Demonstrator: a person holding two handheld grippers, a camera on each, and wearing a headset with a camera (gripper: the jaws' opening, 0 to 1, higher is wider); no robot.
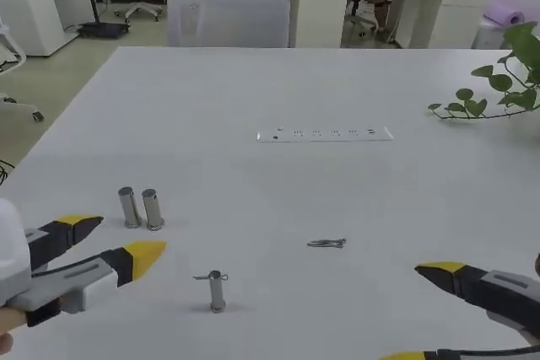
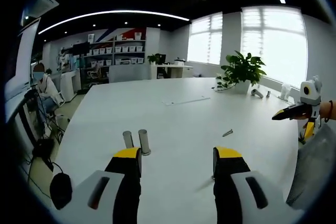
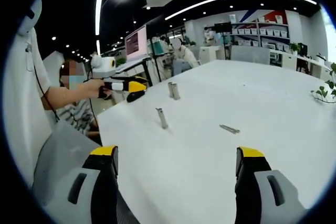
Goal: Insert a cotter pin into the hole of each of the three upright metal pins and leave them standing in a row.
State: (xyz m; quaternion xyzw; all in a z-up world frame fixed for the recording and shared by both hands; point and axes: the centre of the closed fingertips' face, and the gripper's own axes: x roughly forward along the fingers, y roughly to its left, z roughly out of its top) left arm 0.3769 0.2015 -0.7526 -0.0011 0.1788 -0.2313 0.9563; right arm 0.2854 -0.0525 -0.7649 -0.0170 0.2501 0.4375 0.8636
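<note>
steel cylindrical pins (image 1: 153, 209) upright; wiry cotter pin (image 1: 326, 243) flat.

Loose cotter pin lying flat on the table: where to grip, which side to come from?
Grip the cotter pin near one end, jaws across its thin width, coming from above with the open right gripper. It lies flat on the table, running left-right in the head view, so a side approach would likely scrape the surface. Which end is looped is too small to tell.
</note>
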